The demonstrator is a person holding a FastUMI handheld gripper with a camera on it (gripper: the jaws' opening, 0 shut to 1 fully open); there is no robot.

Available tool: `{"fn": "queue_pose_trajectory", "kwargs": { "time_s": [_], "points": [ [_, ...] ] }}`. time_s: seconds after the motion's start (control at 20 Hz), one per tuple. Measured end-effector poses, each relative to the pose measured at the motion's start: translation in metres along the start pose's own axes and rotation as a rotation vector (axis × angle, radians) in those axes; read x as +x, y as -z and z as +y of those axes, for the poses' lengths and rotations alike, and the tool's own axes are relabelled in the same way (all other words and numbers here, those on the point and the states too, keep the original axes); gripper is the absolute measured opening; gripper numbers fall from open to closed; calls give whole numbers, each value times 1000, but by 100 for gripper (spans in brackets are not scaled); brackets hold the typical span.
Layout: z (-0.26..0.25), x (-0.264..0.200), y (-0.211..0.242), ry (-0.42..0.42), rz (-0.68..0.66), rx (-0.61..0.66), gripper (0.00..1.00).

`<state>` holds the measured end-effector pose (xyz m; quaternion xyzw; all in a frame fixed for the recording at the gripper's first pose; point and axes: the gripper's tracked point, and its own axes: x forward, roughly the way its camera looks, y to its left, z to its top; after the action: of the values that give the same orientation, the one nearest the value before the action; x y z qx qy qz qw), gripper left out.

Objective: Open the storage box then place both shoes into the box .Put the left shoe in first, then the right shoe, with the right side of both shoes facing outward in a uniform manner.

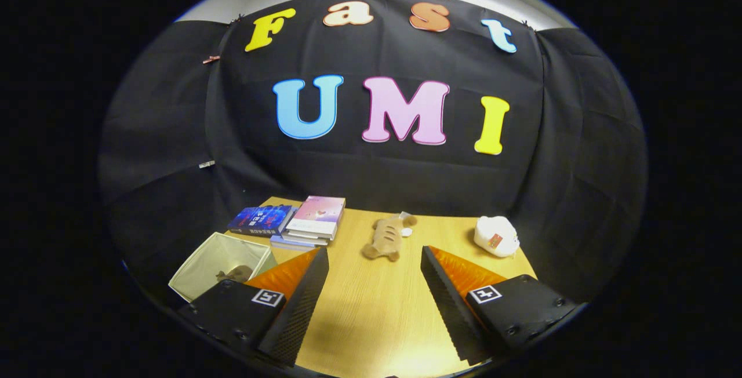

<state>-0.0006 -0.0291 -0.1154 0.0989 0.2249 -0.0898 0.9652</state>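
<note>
gripper: fingers spread, holding nothing
storage box: already open beside left finger
risk: no shoes visible; plush toy ahead could get grabbed instead

Camera rides tool, faces forward over table toward wall.

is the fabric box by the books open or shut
Open: the fabric box has no lid on top, and its pale inside, with something brown in it, is in plain sight. The gripper's fingers are spread apart, holding nothing.
</note>
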Motion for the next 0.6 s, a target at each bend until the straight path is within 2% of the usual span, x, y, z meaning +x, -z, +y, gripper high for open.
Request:
{"fn": "queue_pose_trajectory", "kwargs": {
  "time_s": [0.3,0.6],
  "points": [
    [4,-29,-32,17,-142,-65,97],
    [12,-39,-49,18,-180,-53,98]
  ]
}}
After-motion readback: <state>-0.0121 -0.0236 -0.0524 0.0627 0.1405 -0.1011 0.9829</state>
